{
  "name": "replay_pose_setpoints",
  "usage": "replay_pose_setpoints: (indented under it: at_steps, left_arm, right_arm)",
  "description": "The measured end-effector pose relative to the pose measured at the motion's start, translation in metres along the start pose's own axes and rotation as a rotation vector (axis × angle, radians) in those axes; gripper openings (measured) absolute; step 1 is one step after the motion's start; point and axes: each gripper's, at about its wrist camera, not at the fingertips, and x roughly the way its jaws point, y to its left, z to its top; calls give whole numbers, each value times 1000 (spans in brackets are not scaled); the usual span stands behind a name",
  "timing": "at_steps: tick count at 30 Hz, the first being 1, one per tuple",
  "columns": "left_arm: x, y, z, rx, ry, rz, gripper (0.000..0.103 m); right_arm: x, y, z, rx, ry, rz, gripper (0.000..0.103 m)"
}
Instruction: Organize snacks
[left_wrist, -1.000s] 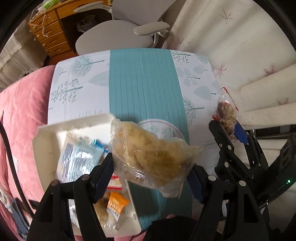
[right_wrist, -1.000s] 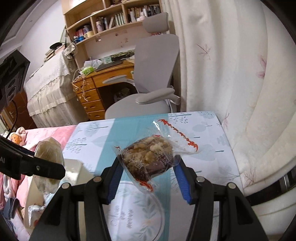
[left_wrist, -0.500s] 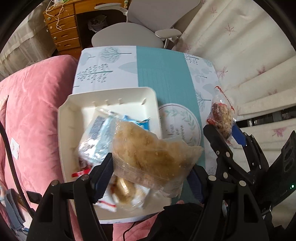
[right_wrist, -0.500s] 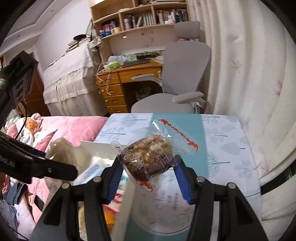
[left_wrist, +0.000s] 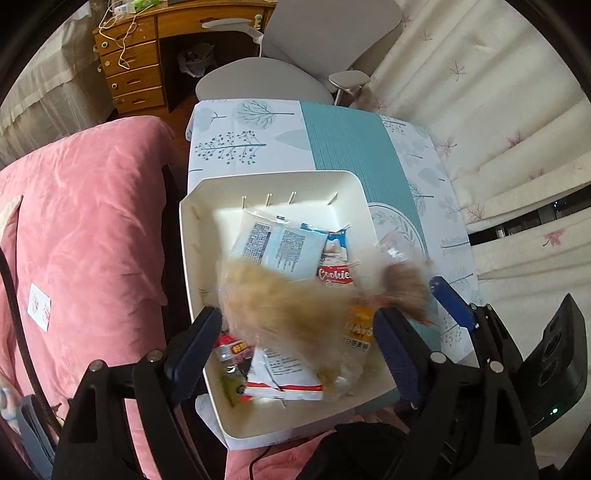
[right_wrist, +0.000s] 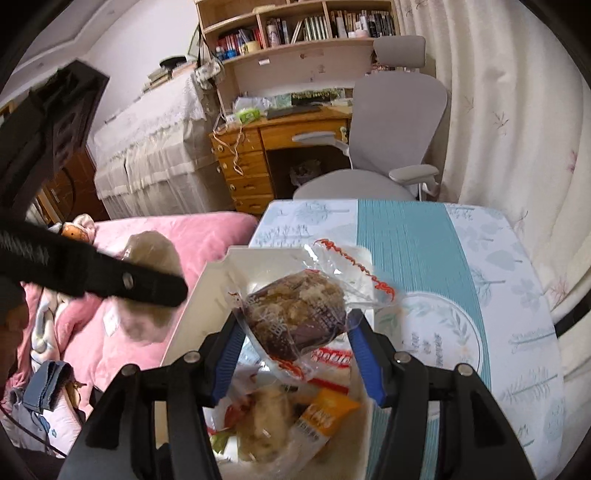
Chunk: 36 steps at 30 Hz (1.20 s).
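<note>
A white bin (left_wrist: 199, 229) stands on the near left of the table and holds several snack packets, among them a blue-and-white one (left_wrist: 280, 247) and a Cookie pack (left_wrist: 334, 273). My left gripper (left_wrist: 297, 319) hangs over the bin with its jaws opening. A clear bag of tan snack (left_wrist: 280, 306) is blurred between them, slipping down clear of the pads. My right gripper (right_wrist: 295, 326) is over the bin's right side, its jaws opening too. Its blue pads still touch the wrapper of a dark brown cake bag (right_wrist: 295, 314).
The table wears a white and teal cloth (left_wrist: 351, 147) with a printed ring at the right. A pink bed (left_wrist: 85, 221) lies along the left, a grey chair (left_wrist: 266, 81) and wooden drawers (left_wrist: 133, 74) stand beyond, and a curtain (left_wrist: 480, 110) hangs at the right.
Both grippers have travelled left to above the white bin. The tan bag, held firmly before, now blurs and drops from the left jaws. The brown cake bag keeps its place between the right pads.
</note>
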Motion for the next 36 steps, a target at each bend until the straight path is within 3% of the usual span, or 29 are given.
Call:
replay_pose_setpoints:
  at_steps: [6,11,20,26,29,36]
  left_arm:
    - [3,-1,-1,47,-18,-10,87]
    - [7,-11,-14,77,-20,-12,88]
    - [3,-31,-54,60,-153,3,88]
    - [4,-74,-84,79,-175,21,88]
    - [5,-100,-97,50,-181,6,88]
    - [4,-159,-131,-66,-253,79,88]
  right_arm:
    - [-12,4,-10,35,-20,-39,73]
    - [-15,-7,-22,79,38,-75,77]
    - [-29,-43,-50,144,138,-93,89]
    - [-55,-79,-72,135,184,-95,91]
    - [-78,-103,-82,130,206,-87,91]
    - [-128,-162,-95,121,219,-30,94]
